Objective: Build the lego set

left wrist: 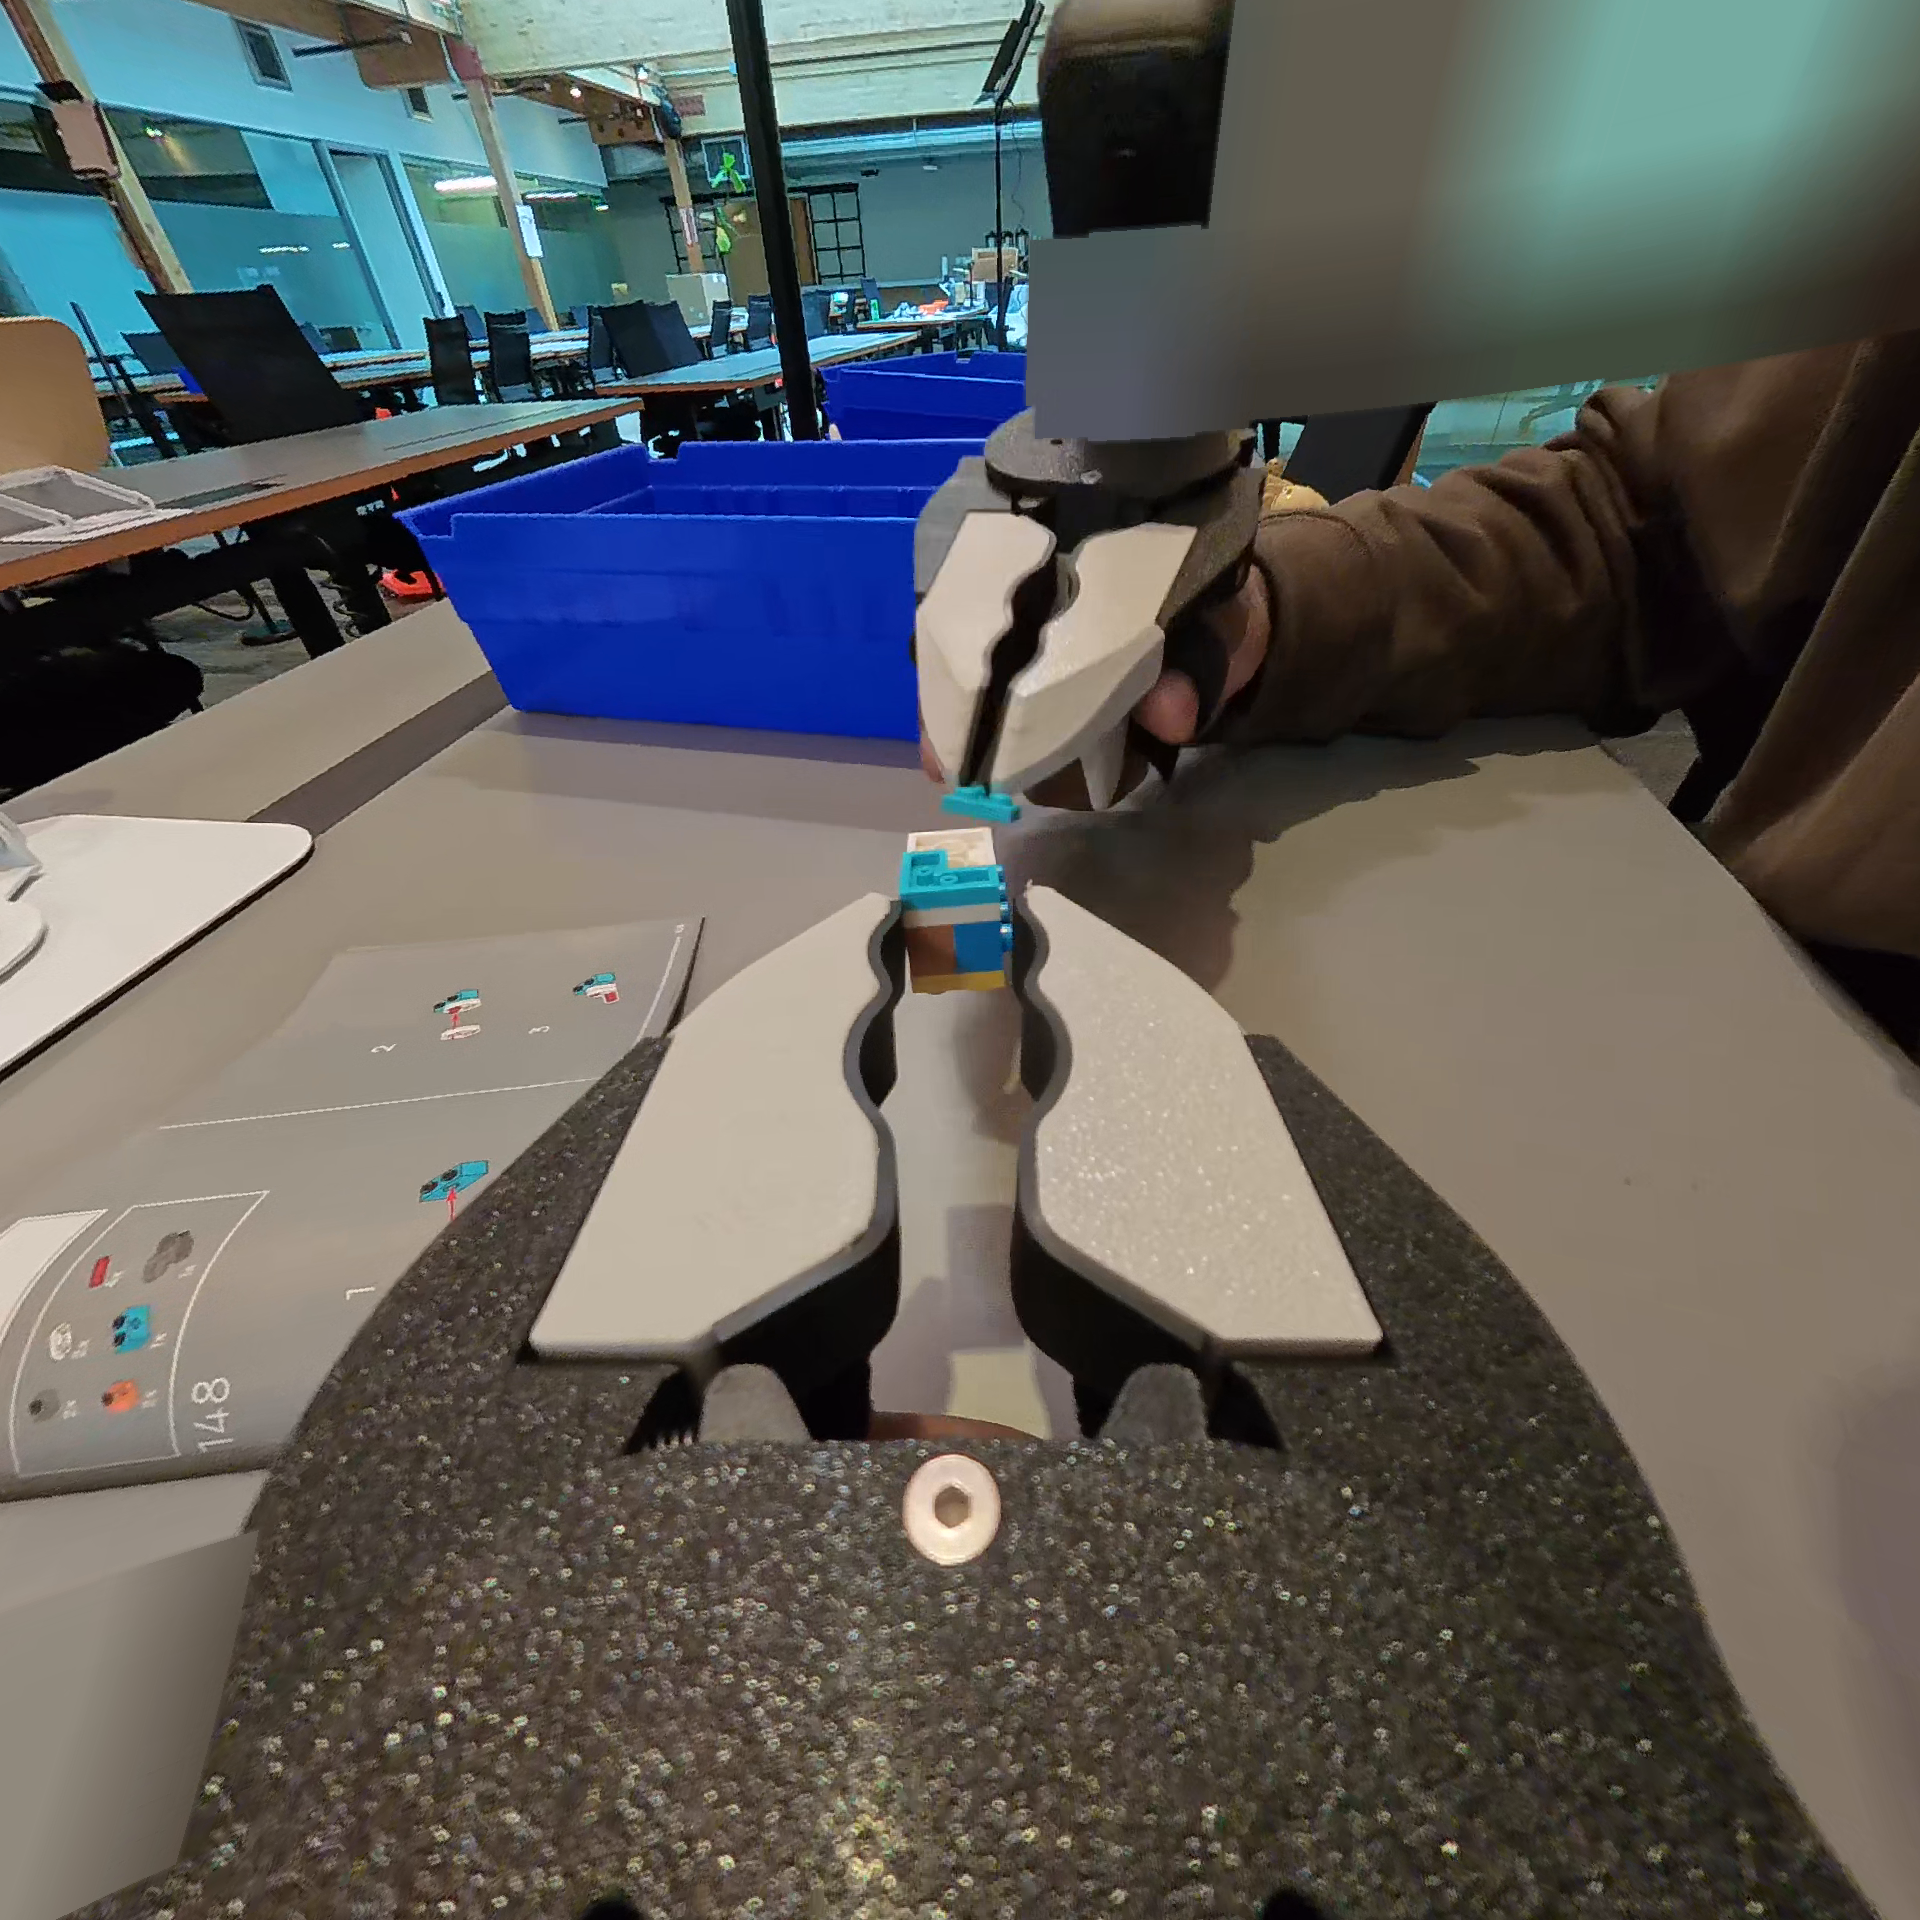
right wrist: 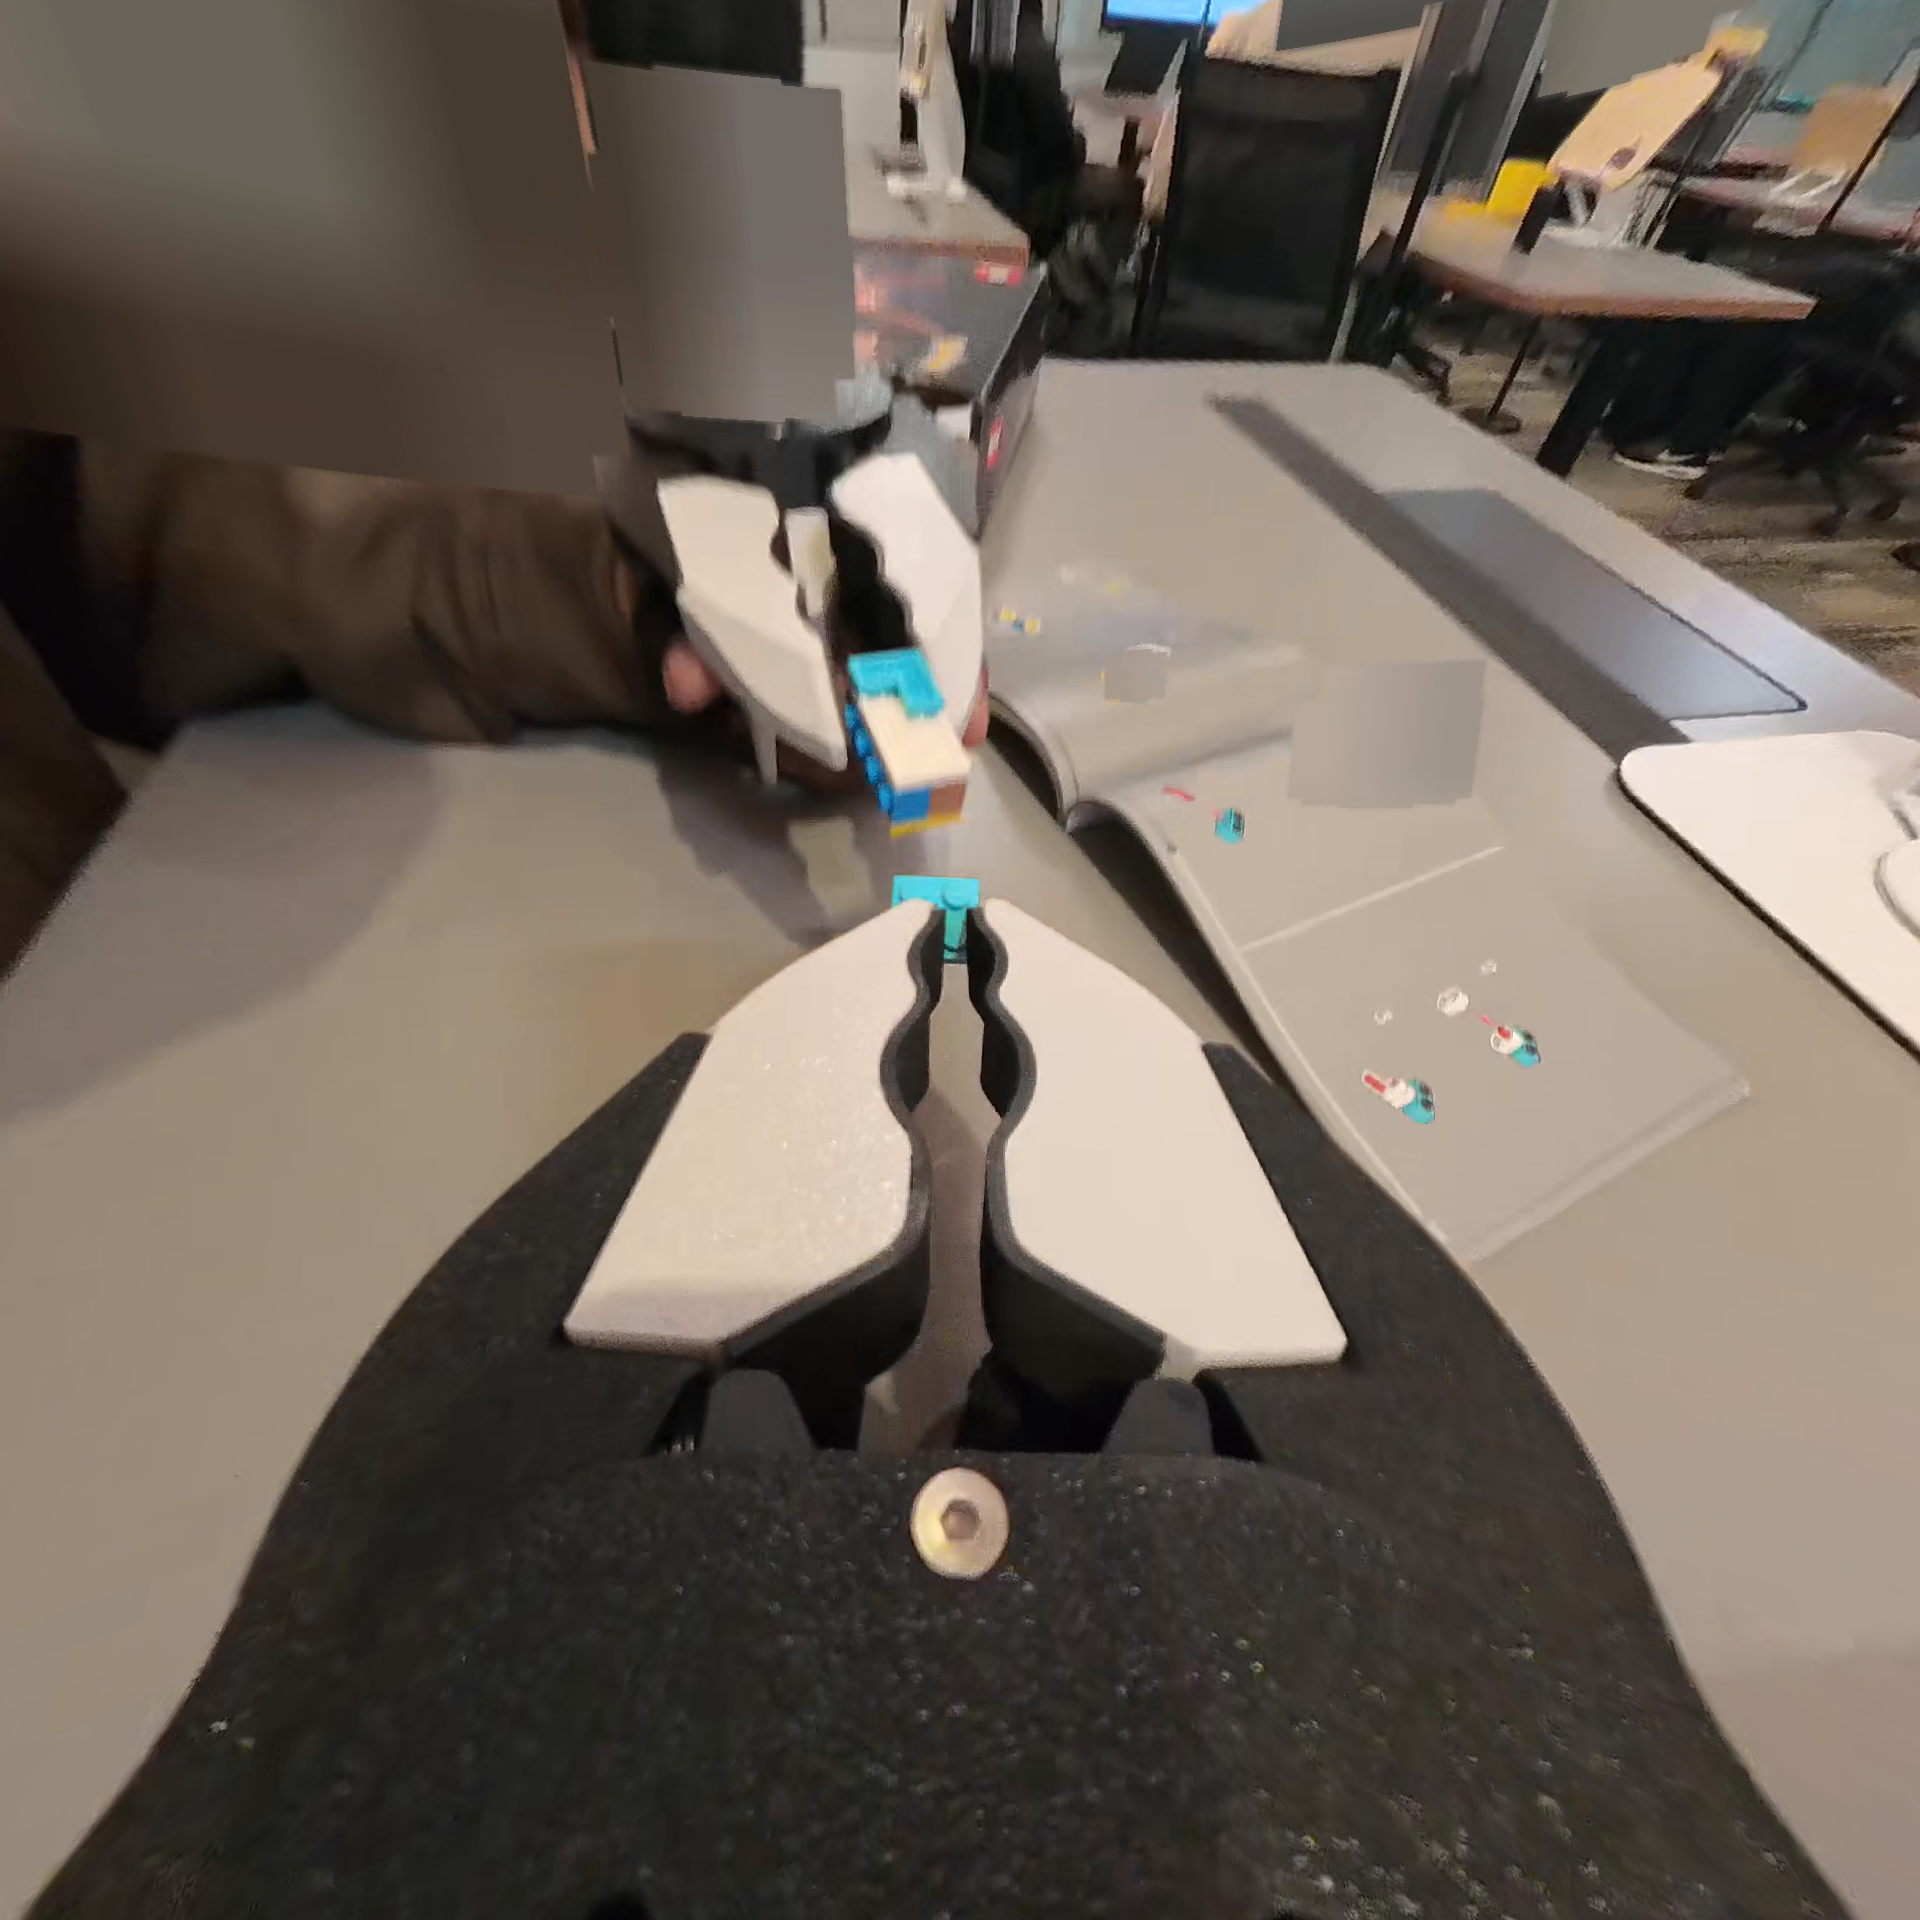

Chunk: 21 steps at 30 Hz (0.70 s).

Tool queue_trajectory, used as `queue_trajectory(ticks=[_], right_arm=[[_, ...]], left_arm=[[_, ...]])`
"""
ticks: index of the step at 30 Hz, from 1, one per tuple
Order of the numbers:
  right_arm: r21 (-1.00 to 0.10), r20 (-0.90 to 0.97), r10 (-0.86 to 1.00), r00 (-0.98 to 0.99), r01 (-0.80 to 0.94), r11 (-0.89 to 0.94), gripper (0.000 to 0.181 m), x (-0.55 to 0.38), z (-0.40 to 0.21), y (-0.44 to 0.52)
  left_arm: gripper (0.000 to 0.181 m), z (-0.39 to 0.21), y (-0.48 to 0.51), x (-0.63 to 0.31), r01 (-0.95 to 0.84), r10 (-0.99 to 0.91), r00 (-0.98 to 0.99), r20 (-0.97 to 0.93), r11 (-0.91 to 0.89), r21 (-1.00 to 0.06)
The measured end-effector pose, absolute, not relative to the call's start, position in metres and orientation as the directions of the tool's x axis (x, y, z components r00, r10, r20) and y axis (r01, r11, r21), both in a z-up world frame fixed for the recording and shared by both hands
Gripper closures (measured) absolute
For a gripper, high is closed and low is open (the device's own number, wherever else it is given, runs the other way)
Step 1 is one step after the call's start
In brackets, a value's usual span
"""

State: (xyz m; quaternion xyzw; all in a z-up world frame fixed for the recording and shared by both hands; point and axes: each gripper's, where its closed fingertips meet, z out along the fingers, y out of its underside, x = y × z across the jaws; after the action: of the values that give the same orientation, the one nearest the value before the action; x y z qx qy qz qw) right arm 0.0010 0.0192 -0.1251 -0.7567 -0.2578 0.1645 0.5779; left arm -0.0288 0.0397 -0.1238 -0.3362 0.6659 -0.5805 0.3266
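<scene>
My left gripper (left wrist: 956, 914) is shut on a small lego block (left wrist: 954, 914) of teal, white, blue, brown and yellow bricks, held above the grey table (left wrist: 1455, 987). My right gripper (right wrist: 954, 909) is shut on a small teal piece (right wrist: 938, 896). In the left wrist view the right gripper (left wrist: 977, 781) comes from the far side and holds the teal piece (left wrist: 982, 803) just above the block, not touching it. In the right wrist view the left gripper (right wrist: 904, 717) holds the block (right wrist: 906, 732) beyond the teal piece.
An open instruction booklet (left wrist: 343, 1122) lies on the table at the left; it also shows in the right wrist view (right wrist: 1351, 935). Blue bins (left wrist: 675, 603) stand at the table's far side. A white pad (left wrist: 135, 904) lies far left. A dark lego box (right wrist: 935, 322) stands behind. The tips of one gripper are about 5 cm away from the tips of the other.
</scene>
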Motion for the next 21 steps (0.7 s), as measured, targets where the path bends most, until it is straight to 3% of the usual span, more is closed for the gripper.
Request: queue_trajectory(ticks=[7, 21], right_arm=[[-0.981, 0.042, 0.561, 0.827, 0.14, -0.132, 0.178, -0.009, -0.109, 0.028], [-0.971, 0.107, 0.559, 0.823, 0.206, -0.118, 0.177, -0.028, -0.107, 0.032]], left_arm=[[0.162, -0.124, 0.03, -0.031, -0.075, -0.802, -0.597, -0.029, 0.092, -0.993], [0.162, -0.119, 0.027, -0.032, -0.045, -0.798, -0.603, -0.019, 0.058, -0.997]])
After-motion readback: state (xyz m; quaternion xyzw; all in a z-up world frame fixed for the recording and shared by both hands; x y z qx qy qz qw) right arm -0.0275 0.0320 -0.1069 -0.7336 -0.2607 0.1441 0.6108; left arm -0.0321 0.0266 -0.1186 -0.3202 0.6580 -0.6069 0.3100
